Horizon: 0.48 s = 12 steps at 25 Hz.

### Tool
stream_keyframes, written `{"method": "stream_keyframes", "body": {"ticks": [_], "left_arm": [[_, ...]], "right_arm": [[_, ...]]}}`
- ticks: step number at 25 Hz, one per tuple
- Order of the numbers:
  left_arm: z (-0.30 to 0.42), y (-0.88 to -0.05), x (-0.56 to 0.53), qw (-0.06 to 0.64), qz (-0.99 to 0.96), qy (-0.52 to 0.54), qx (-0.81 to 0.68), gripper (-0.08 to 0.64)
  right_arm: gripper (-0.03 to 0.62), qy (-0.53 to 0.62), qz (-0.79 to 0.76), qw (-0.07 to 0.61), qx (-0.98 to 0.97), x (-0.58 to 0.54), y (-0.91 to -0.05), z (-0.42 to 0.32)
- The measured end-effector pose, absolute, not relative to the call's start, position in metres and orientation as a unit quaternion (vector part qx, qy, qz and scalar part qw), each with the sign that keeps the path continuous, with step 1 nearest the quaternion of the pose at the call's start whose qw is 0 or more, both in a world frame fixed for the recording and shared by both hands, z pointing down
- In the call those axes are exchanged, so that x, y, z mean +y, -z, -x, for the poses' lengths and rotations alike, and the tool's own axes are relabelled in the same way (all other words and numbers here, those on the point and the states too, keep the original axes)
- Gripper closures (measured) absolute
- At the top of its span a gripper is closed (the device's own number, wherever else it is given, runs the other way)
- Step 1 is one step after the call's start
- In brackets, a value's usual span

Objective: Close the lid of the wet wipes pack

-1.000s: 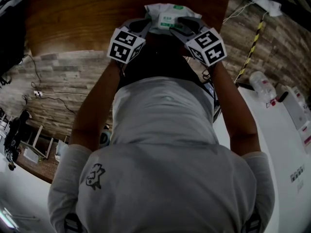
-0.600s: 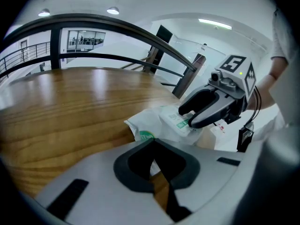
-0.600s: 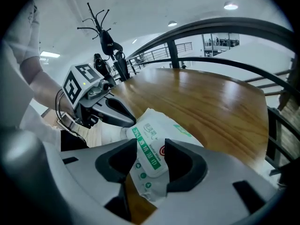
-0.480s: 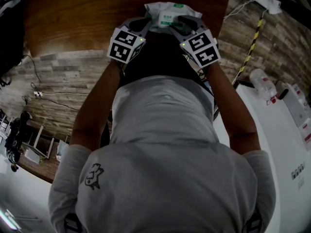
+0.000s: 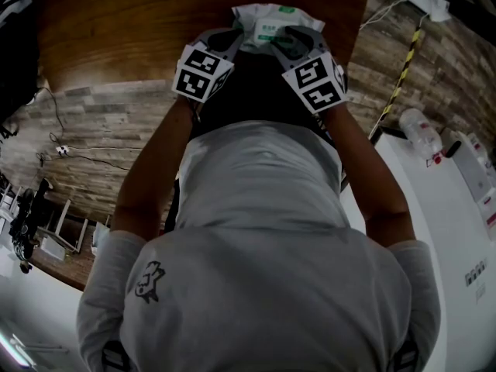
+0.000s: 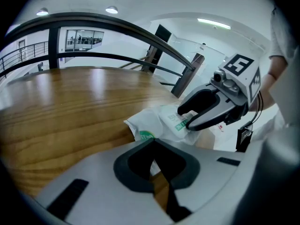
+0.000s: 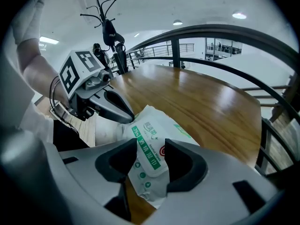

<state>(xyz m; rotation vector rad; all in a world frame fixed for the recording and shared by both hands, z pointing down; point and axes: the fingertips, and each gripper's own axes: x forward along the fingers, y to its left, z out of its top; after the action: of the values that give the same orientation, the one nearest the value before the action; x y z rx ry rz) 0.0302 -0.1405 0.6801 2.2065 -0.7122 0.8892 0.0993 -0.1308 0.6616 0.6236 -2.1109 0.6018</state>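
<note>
A white wet wipes pack (image 5: pixel 271 20) with green print lies at the near edge of the wooden table (image 5: pixel 139 29). My left gripper (image 5: pixel 231 39) is at its left end, jaws closed together on the pack's corner (image 6: pixel 146 134). My right gripper (image 5: pixel 285 41) is on its right side. In the right gripper view the pack's green-and-white label strip (image 7: pixel 149 146) runs between the two jaws, which pinch it. The left gripper view shows the right gripper (image 6: pixel 183 120) sitting on top of the pack (image 6: pixel 164 118). Whether the lid is down I cannot make out.
A black curved railing (image 6: pixel 117 25) borders the far side of the table. Off to the right stands a white counter (image 5: pixel 434 208) with a plastic bottle (image 5: pixel 418 134). A coat stand (image 7: pixel 105 13) rises behind the left gripper (image 7: pixel 123 112). The person's torso fills the lower head view.
The right gripper has shifted left and inward over the pack, its marker cube turning. The left gripper and the pack have stayed put.
</note>
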Motion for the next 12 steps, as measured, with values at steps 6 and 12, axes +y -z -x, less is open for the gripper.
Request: {"method": "stream_keyframes", "body": {"ticks": [6, 12], "left_arm": [[-0.0291, -0.681, -0.1411, 0.321, -0.843, -0.336, -0.27, 0.548], [-0.0279, -0.6789, -0.1412, 0.324, -0.843, -0.336, -0.267, 0.548]], "right_arm": [[0.391, -0.216, -0.263, 0.429, -0.837, -0.128, -0.6668, -0.0982], [0.39, -0.187, -0.274, 0.434, -0.838, -0.1296, -0.668, -0.0952]]}}
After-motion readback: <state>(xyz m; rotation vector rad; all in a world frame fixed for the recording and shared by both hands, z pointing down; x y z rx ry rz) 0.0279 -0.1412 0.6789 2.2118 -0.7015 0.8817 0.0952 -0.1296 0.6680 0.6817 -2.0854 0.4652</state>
